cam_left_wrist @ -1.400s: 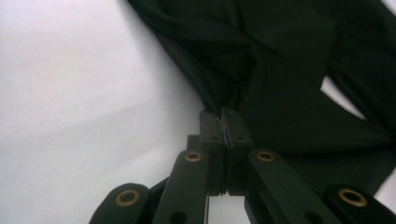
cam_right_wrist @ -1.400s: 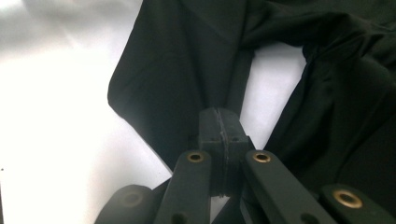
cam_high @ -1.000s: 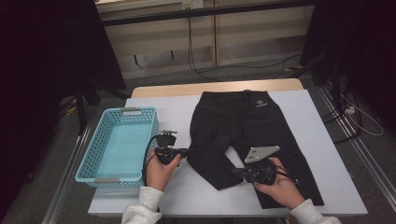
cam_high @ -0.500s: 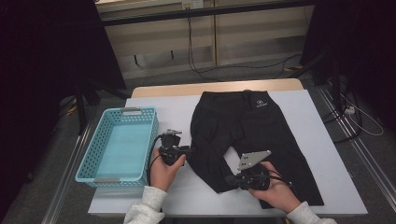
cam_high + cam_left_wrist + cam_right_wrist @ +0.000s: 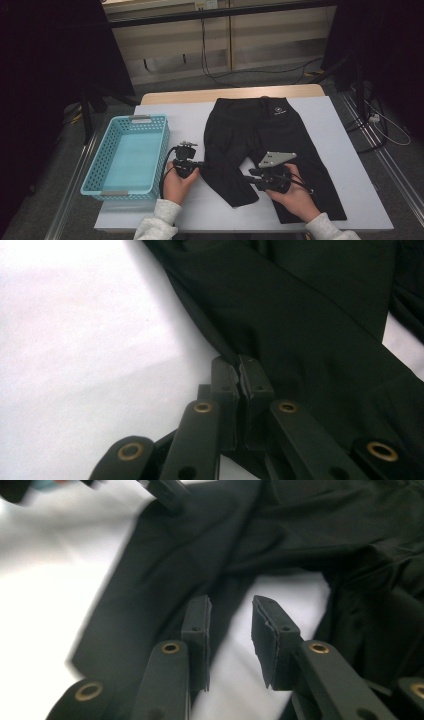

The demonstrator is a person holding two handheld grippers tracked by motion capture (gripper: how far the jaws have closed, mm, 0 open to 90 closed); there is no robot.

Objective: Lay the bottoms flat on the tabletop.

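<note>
Left gripper (image 5: 202, 163) has its 2 jaws pinched tight on the outer edge of the black pants (image 5: 260, 135), and in the left gripper view you can see the pads (image 5: 224, 377) squeezed together with a fold of the dark fabric (image 5: 310, 330) caught right at their tips. Right gripper (image 5: 248, 178) is a different story: its jaws stand apart with a clear gap, nothing between them, sitting low over the white table (image 5: 330, 125) in the notch between the 2 pant legs, with the left leg just off its one jaw and the right leg (image 5: 380, 630) bunched up on the other side. From the high view the pants lie flat-ish near the middle of the table, waistband toward the far edge, legs pointing at the person, the left leg angled inward. Both hands come in from the near edge, white sleeves (image 5: 157, 225) showing. Off to the left there's a light blue plastic basket (image 5: 102, 150) sitting on the table just beside the left gripper, apart from the pants.
</note>
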